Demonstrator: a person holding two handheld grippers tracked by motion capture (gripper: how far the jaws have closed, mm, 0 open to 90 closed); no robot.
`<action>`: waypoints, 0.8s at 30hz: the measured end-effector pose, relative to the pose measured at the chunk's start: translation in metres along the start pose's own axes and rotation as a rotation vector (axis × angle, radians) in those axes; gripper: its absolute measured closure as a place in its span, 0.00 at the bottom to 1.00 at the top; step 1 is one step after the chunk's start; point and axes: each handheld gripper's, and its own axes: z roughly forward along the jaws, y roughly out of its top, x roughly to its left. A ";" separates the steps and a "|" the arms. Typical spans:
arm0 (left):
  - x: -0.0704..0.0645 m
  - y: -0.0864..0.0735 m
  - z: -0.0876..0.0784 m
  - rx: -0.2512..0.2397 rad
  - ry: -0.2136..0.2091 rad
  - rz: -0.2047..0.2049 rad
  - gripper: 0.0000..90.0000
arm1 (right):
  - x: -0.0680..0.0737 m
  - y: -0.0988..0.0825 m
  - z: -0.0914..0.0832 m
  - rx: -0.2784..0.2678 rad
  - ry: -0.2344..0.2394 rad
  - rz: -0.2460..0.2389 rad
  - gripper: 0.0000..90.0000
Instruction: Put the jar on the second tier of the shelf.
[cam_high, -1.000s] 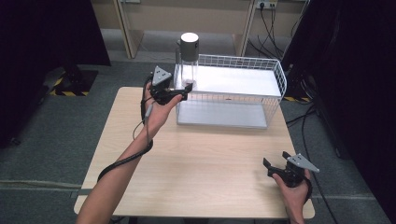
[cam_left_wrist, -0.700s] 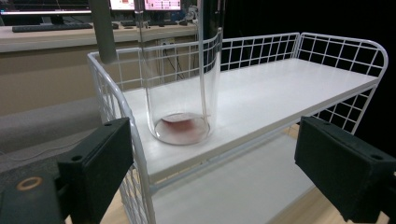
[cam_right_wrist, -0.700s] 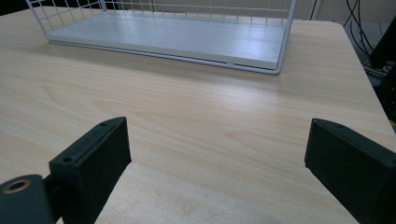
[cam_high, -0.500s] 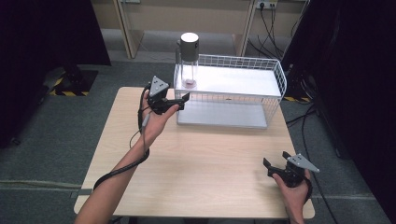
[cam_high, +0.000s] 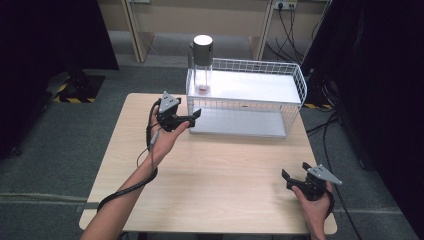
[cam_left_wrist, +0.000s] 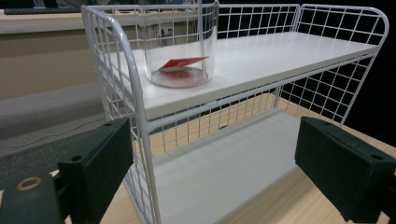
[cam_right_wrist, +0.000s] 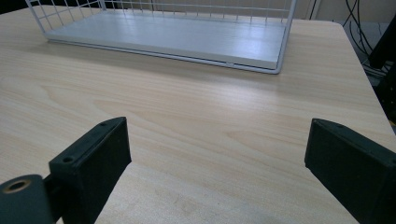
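Left hand (cam_high: 162, 137): reaching forward from the lower left, forearm stretching diagonally over the wooden table (cam_high: 210, 185), palm turning upward under the tool.
Left gripper (cam_high: 192, 116): hovering just beside the left end of the white wire rack (cam_high: 295, 80), pointing at it; jaws standing wide apart with nothing between them, holding nothing. Its cable (cam_high: 127, 187) is trailing back along the forearm.
Right hand (cam_high: 315, 200): resting low at the table's near right corner, well apart from the rack.
Right gripper (cam_high: 291, 176): pointing left and forward over bare wood; jaws spreading wide, gripping nothing.
Clear jar (cam_high: 202, 65): standing upright on the rack's upper shelf (cam_left_wrist: 261, 56), at its left end, wearing a pale round lid (cam_high: 203, 42).
Hard to make out: something red is lying in the jar's bottom (cam_left_wrist: 180, 65); from the high view it is just a reddish smudge, and I cannot tell what it is.
Cut off: the jar's top is running out of the left gripper view; the right forearm is leaving the high view at the bottom edge.
Views differing: the left gripper view is showing the red flat piece and both shelves up close; the right gripper view is showing the rack's lower shelf (cam_right_wrist: 177, 35) and the table grain.
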 end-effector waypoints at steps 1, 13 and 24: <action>0.000 -0.002 -0.001 0.002 -0.002 -0.001 0.12 | 0.000 0.000 0.000 0.000 -0.001 0.000 0.08; 0.002 -0.022 -0.009 0.010 -0.002 -0.008 0.12 | 0.000 0.000 0.000 0.002 -0.001 0.000 0.08; 0.000 -0.036 -0.016 0.015 -0.013 -0.009 0.12 | 0.001 0.000 0.000 0.001 -0.002 -0.003 0.08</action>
